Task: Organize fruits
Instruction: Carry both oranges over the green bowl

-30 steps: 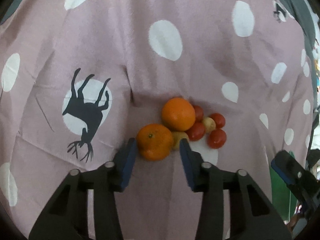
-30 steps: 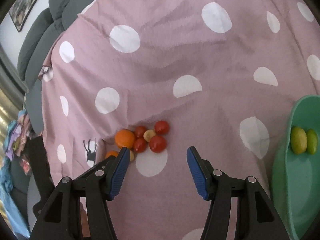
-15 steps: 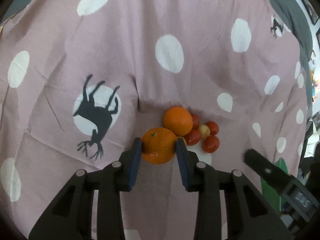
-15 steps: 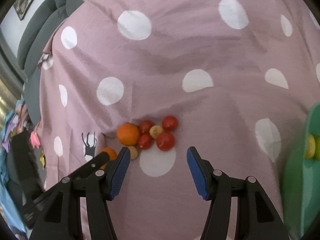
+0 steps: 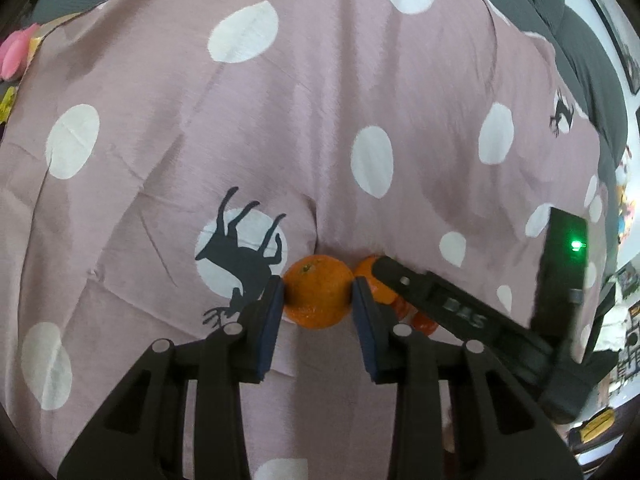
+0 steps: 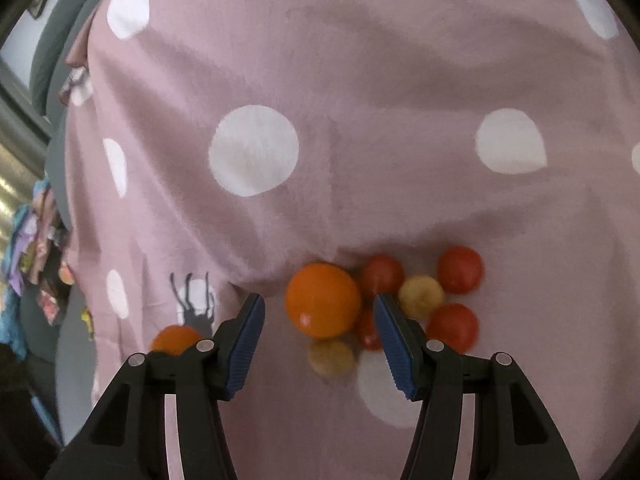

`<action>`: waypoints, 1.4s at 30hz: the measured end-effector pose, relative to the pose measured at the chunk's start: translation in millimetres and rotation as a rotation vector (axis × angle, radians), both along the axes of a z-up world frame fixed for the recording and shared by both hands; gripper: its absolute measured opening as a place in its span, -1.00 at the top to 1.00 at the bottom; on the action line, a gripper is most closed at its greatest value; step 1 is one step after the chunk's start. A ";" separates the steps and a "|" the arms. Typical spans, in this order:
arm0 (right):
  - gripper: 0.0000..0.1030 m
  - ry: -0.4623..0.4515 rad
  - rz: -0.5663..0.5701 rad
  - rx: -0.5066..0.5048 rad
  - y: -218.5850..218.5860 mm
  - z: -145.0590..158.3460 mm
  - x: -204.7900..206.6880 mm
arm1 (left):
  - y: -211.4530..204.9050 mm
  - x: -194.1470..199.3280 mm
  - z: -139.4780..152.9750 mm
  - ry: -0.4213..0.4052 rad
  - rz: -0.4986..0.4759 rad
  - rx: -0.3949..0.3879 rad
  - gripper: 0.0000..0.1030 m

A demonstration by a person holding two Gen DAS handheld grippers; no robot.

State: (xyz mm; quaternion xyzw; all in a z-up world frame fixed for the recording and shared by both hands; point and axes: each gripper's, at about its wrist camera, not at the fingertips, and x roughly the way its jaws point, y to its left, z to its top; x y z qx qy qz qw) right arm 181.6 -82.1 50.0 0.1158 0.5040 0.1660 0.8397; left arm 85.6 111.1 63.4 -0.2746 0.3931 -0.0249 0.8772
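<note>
With my left gripper clamped on the near orange, my right gripper gapes wide around the second orange, dead ahead on the cloth.

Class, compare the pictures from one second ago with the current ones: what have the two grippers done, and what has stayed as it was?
The left gripper closed its open jaws on the nearer orange and now holds it. The right gripper moved forward to the pile and, still open, brackets the second orange. The red tomatoes and yellow fruits stayed put on the pink cloth.
</note>
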 end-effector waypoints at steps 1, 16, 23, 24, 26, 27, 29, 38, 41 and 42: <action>-0.11 0.008 0.006 -0.014 4.0 -1.7 2.5 | 1.6 -0.4 0.3 -0.002 0.000 -0.002 0.33; 0.09 0.005 0.035 -0.059 15.4 -4.5 -9.7 | -3.4 -2.5 1.4 -0.009 -0.006 0.003 0.33; 0.09 -0.039 -0.035 -0.010 -28.4 30.2 -52.8 | -26.7 -9.0 6.0 -0.008 -0.057 0.042 0.33; 0.09 -0.043 -0.041 -0.008 -33.5 33.5 -59.5 | -31.3 -10.3 6.7 -0.007 -0.070 0.047 0.33; 0.09 -0.061 -0.064 -0.010 -50.9 39.1 -81.4 | -39.2 -11.1 7.7 -0.003 -0.089 0.057 0.32; 0.09 -0.066 -0.071 -0.010 -56.1 39.8 -81.4 | -43.9 -12.1 8.7 -0.006 -0.100 0.065 0.32; 0.09 -0.077 -0.099 0.000 -68.6 41.8 -94.0 | -51.8 -13.3 10.8 -0.010 -0.116 0.084 0.32; 0.09 -0.165 -0.175 0.027 -96.1 59.2 -111.0 | -84.4 -28.6 25.0 -0.050 -0.200 0.122 0.32; 0.09 -0.179 -0.190 0.035 -102.5 64.6 -114.6 | -93.7 -34.3 29.9 -0.068 -0.224 0.138 0.32; 0.09 -0.185 -0.194 0.040 -105.5 66.7 -115.8 | -96.4 -35.4 30.9 -0.073 -0.230 0.141 0.32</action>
